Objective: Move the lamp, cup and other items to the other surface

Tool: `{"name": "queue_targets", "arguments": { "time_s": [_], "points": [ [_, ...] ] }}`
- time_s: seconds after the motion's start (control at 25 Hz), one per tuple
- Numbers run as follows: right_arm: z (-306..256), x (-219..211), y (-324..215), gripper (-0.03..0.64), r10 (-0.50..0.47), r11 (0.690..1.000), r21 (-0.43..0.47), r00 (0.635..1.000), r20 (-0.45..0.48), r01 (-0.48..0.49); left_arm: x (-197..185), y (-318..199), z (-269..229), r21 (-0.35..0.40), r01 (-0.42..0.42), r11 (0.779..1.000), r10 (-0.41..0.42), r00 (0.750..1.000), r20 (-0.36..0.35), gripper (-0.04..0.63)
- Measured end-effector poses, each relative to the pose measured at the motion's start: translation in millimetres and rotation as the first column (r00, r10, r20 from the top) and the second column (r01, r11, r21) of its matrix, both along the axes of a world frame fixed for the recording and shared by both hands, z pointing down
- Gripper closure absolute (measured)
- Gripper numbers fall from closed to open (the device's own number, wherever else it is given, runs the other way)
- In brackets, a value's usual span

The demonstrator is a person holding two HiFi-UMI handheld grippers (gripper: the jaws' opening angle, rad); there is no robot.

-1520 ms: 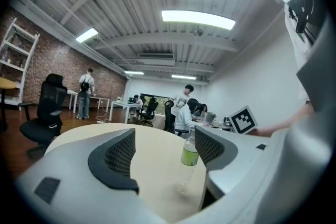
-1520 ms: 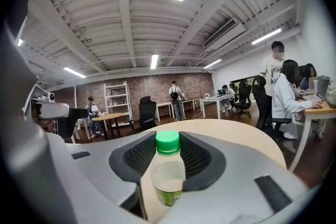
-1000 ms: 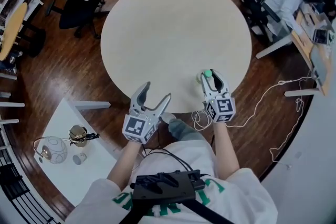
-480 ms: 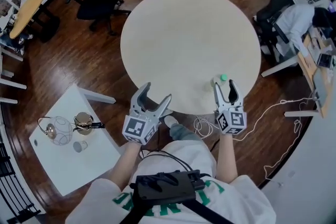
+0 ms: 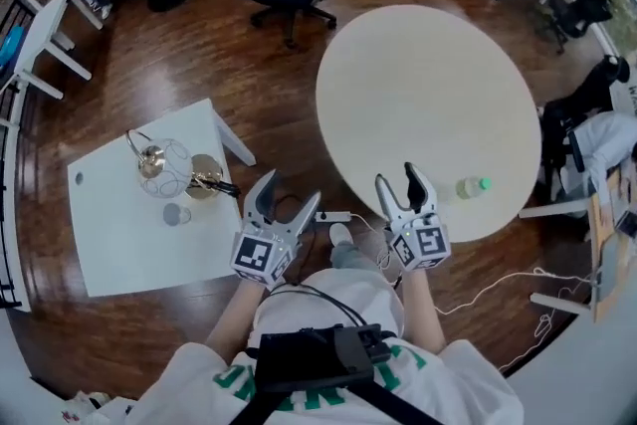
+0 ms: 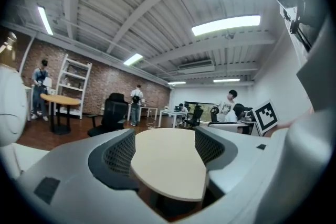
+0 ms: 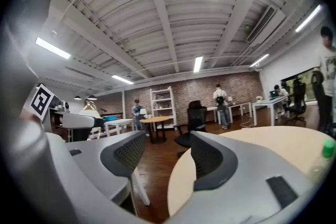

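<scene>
A: Where are the lamp and cup?
B: Wire-globe lamp with brass fittings (image 5: pixel 159 162) toward the far edge of the white square surface (image 5: pixel 119 254); small grey cup (image 5: pixel 176 213) just beside it, mid-surface.
A: And the hand-held grippers?
B: Left hand-held gripper (image 5: pixel 292 189) spread, empty, off that surface's right edge. Right hand-held gripper (image 5: pixel 396 176) has just been opening, nothing between its jaws, at the near rim of the round beige surface (image 5: pixel 428 65).

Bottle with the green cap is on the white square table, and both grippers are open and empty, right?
No: the head view shows the bottle on the round table, near its edge beside the right gripper. The rest stands: the left gripper is open and empty, and the right one's jaws have just been opening, with nothing between them.
</scene>
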State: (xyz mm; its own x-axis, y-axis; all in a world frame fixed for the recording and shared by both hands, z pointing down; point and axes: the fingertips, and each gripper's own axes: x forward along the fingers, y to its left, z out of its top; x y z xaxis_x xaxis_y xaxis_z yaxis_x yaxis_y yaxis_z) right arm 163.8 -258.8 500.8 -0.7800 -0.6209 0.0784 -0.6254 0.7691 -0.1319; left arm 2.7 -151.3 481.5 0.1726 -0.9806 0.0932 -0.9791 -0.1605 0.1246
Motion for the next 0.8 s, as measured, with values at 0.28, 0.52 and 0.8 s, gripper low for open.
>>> {"name": "queue_targets", "arguments": {
  "time_s": [0.28,0.52,0.8],
  "points": [
    [-2.8,-169.5,87.7,0.319,-0.392,0.92,-0.023,0.92,0.018,0.392,-100.8,93.7,-0.7,0.013,0.29,0.957,-0.29,0.957,0.019,0.259],
    [-0.4,-255.0,152.7,0.319,-0.595,0.803,-0.015,0.803,0.024,0.596,-162.1,173.4,7.7,0.01,0.51,0.86,-0.511,0.86,0.014,0.259],
    [7.4,-308.6,208.6,0.321,-0.727,0.683,-0.058,0.686,0.039,0.728,-203.5,242.2,3.5,0.06,0.639,0.767,-0.639,0.769,-0.029,0.259]
  ]
}}
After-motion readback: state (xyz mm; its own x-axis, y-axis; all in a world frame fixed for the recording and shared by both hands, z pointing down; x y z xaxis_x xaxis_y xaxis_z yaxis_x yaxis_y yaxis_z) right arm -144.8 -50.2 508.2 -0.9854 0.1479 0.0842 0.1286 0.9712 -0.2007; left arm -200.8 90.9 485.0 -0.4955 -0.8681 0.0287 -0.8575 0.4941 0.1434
